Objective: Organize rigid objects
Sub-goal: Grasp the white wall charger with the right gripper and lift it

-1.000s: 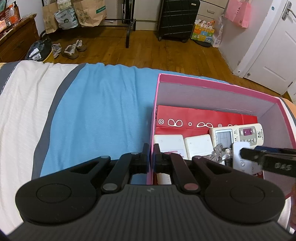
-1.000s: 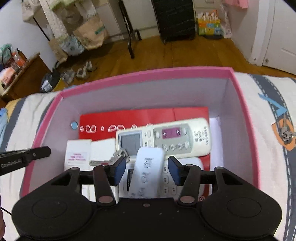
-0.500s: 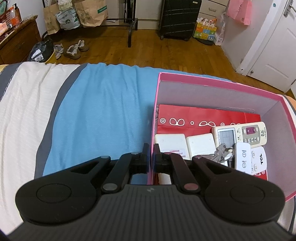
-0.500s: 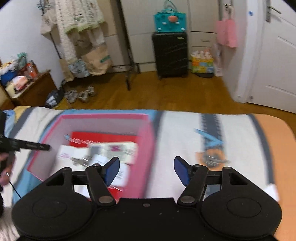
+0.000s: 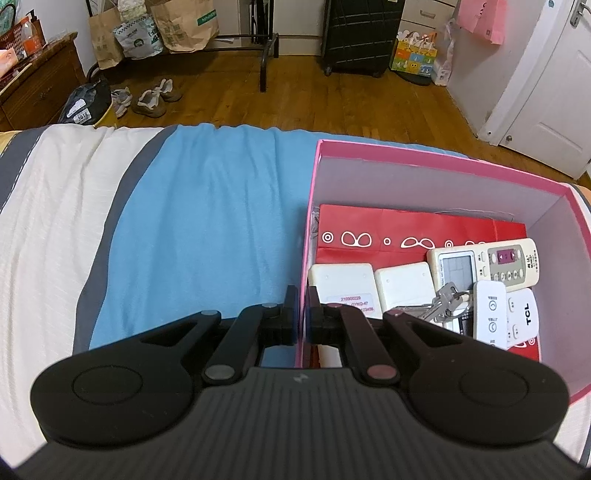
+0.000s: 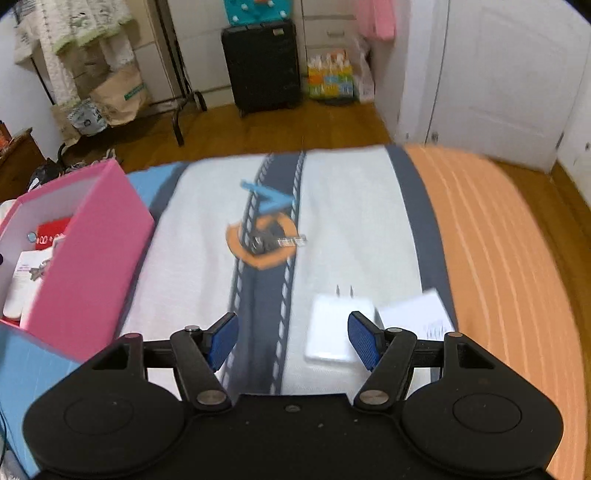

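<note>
A pink box [image 5: 436,158] sits on the bed. It holds a red packet, two white adapters [image 5: 341,282], an air-conditioner remote [image 5: 487,266], a bunch of keys [image 5: 441,306] and two small white remotes [image 5: 489,314]. My left gripper [image 5: 303,314] is shut on the box's left wall. My right gripper [image 6: 293,341] is open and empty above the bedspread, right of the box [image 6: 85,251]. A white plug charger [image 6: 338,326] lies just ahead by its right finger, with a white box [image 6: 415,314] beside it. A key set [image 6: 275,242] lies farther ahead.
The bed has a blue, white, grey and orange cover [image 6: 480,258]. Beyond its far edge are a wooden floor, a black suitcase [image 6: 264,62], paper bags [image 5: 184,22], shoes [image 5: 151,99], a dresser and a white door [image 5: 554,92].
My right gripper has left a small white remote in the box and swung out to the right, over the bedspread. My left gripper has kept its hold on the box wall.
</note>
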Demonstrator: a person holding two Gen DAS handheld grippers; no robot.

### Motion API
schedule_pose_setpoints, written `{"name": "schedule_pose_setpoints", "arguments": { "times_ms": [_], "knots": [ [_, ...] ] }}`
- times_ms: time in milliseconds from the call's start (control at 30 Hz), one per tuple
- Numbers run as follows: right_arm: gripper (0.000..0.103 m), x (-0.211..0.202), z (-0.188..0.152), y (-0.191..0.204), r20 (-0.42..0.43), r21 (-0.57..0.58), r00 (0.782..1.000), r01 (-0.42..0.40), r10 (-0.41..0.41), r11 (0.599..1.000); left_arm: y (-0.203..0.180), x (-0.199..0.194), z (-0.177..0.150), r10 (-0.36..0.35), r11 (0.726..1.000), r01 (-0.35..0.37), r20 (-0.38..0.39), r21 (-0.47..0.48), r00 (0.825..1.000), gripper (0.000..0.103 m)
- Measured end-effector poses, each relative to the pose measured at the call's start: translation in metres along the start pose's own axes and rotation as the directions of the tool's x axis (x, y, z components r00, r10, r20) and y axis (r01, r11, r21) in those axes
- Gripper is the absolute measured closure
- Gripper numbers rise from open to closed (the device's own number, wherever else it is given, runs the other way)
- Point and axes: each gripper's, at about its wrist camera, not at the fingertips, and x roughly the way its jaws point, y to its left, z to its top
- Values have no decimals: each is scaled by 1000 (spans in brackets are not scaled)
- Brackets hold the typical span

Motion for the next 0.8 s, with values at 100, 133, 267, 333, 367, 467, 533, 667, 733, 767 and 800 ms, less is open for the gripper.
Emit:
{"name": "schedule_pose_setpoints", "arguments": {
  "times_ms": [100,133,267,333,367,467,533,667,733,767,800],
  "knots": [
    [33,10,-4,-13,-22,30,1000,-18,19,999,-2,2,0,6,1000,-6,-4,3,1000,100],
    [33,14,-5,-17,-30,43,999,-17,18,999,-2,2,0,9,1000,-9,-5,7,1000,100],
    [34,30,-8,-24,-42,36,999,6,-5,999,-3,3,0,12,1000,-12,-4,10,1000,100],
    [34,40,-9,-27,-53,34,998,19,-17,999,-4,3,-1,12,1000,-12,-2,9,1000,100],
    [35,44,-9,-27,-55,32,998,28,-26,999,-4,2,-1,12,1000,-12,-2,8,1000,100],
    [40,61,-10,-26,-56,7,997,57,-57,998,-4,3,0,18,1000,-18,-2,11,1000,100],
    [43,66,-13,-18,-37,-41,995,92,-94,995,-4,3,0,19,1000,-19,-3,9,1000,100],
    [43,63,-11,-14,-63,-12,992,107,-108,994,-5,3,0,20,1000,-20,-3,11,1000,100],
    [43,61,-11,-15,-95,39,994,65,-61,997,-4,3,1,23,1000,-23,-2,12,1000,100],
    [43,60,-12,-15,-108,53,993,47,-41,997,-4,2,0,24,1000,-24,-1,14,1000,100],
    [42,61,-13,-14,-118,65,993,34,-27,997,-5,1,0,25,1000,-25,0,16,1000,100]
  ]
}}
